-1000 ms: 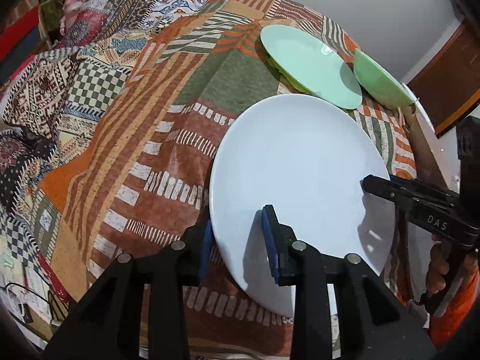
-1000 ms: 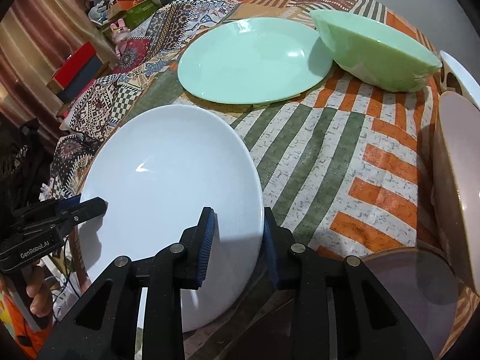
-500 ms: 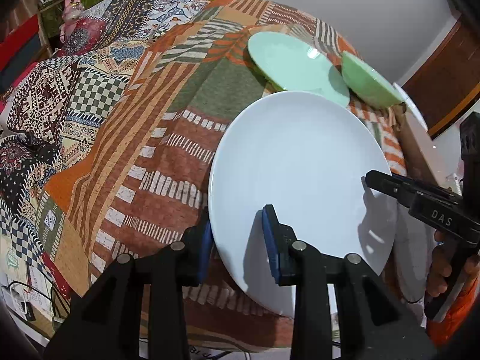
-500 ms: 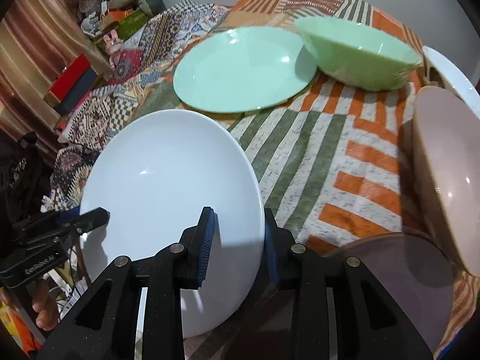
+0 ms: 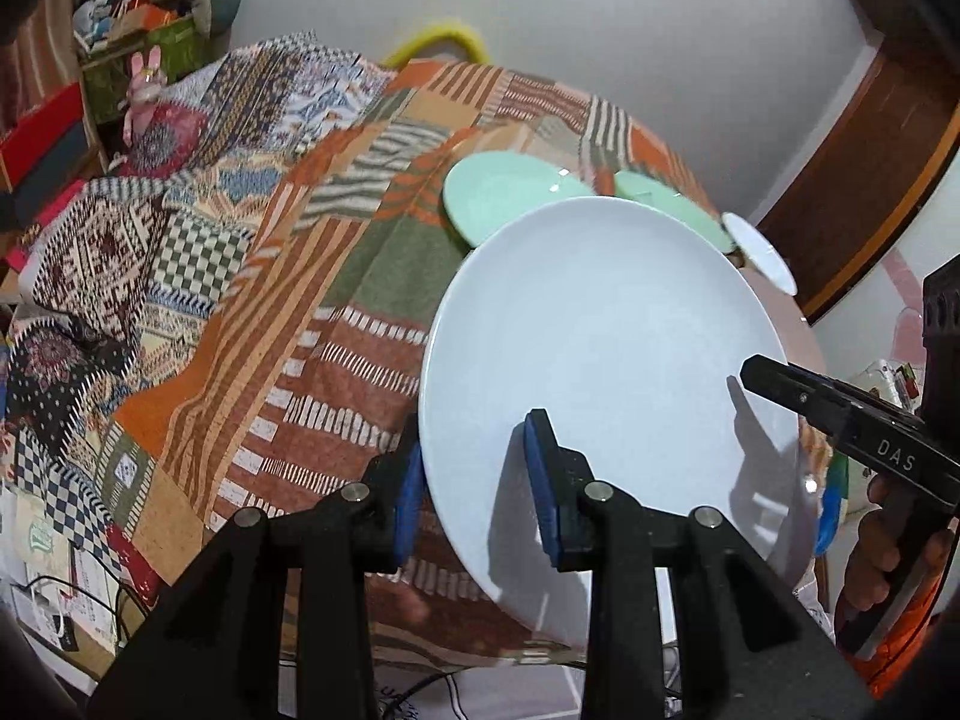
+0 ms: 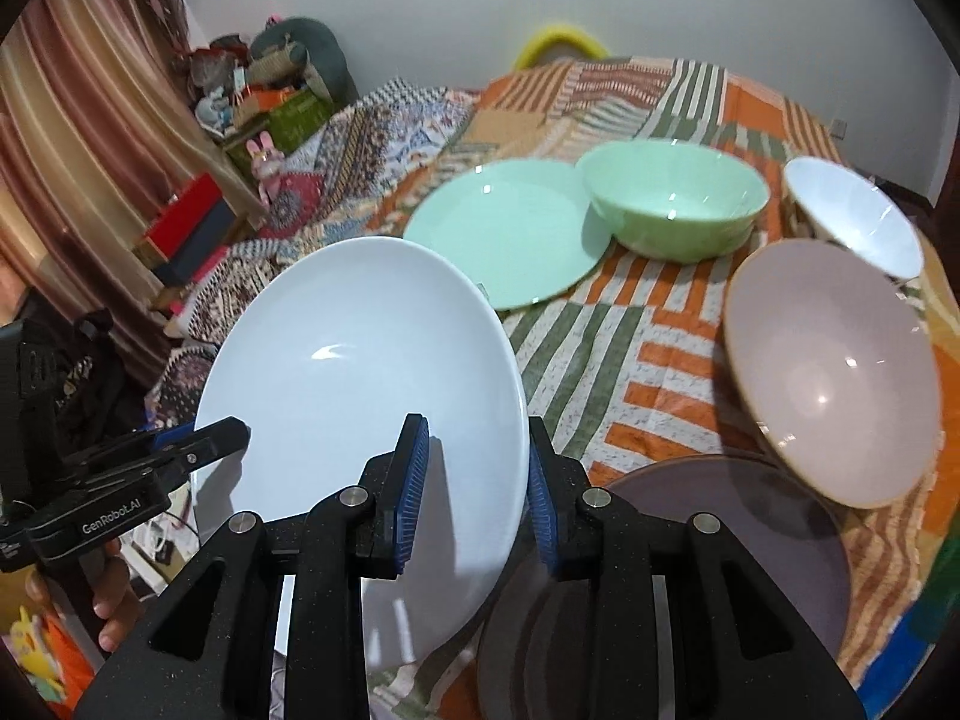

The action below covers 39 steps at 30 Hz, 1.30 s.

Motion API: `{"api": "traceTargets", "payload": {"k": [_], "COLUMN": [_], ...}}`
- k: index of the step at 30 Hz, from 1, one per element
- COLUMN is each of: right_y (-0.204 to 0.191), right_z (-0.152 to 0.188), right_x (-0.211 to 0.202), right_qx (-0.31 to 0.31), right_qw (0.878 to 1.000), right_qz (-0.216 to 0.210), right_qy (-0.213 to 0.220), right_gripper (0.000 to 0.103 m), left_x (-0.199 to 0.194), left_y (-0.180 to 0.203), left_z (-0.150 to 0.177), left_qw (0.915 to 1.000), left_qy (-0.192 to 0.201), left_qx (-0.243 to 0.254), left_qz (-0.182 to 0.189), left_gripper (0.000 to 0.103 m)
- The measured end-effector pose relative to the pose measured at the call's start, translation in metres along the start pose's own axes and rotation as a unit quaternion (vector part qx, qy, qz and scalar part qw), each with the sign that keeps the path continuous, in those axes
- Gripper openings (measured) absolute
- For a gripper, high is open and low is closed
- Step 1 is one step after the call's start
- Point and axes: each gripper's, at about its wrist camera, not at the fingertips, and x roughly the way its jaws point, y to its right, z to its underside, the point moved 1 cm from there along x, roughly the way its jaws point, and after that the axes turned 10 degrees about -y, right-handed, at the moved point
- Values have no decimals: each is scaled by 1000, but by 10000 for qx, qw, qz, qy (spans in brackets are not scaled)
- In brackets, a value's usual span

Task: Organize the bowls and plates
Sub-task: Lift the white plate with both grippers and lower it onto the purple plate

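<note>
1. Left gripper point(image 5: 474, 483): jaws closed down on the near-left rim of the white plate point(image 5: 606, 372). One blue pad sits under the rim, the other on the upper face. The grip is on the plate's edge only.
2. Right gripper point(image 6: 477, 483): jaws likewise clamped on the white plate point(image 6: 360, 372), at its right rim, one blue pad on the face and one behind the edge. In the left wrist view this gripper point(image 5: 780, 381) reaches in over the plate's right edge.
3. White plate: held between both grippers, tilted, lifted off the patchwork cloth point(image 6: 606, 348). All places below are given relative to this plate.
4. Dark grey plate point(image 6: 750, 540): just to its right and lower, lying flat on the cloth at the near edge, partly behind the right gripper's body.
5. Pink bowl point(image 6: 834, 372): further right, tilted, its lower rim overlapping the grey plate's far edge.
6. Mint green plate point(image 6: 504, 234): beyond it, flat on the cloth.
7. Green bowl point(image 6: 675, 204): beyond and to the right, its base resting over the mint plate's right rim.
8. White bowl point(image 6: 852, 219): far right and beyond, tilted, beside the green bowl; contact between them cannot be told.
</note>
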Motion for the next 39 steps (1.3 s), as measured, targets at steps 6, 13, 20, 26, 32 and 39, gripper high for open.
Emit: {"api": "traceTargets", "payload": {"k": [6,13,20,26,32,39], "right_y": [5,21,36,50,65,79], "right_z": [7,19,35,52,69,88], "right_x": [-26,-54,-76,-86,-92,-87], "right_qx": [52,230,328,460,650,901], "right_qw": [9996,9981,9965,9954,9944,9936], "right_qz": [-27,0,44,195,199,96], "right_qy": [284,574,763,816,812,669], "right_gripper": [29,29,29,29,29,29], "left_x": [-19,-32,-35,-31,-21,-4], "left_y": [22,54,81,103,119,131], "left_z": [3,8,13,20,25,32], "left_qw": [9997,9985,9974,9960,9946,9922], "left_qy": [175,261,232,120,-103,-406], "left_qx": [163,449,634,828,974,1152], "left_qz": [74,144,263,309,331,239], "left_gripper": [31,31,31,31,32,32]}}
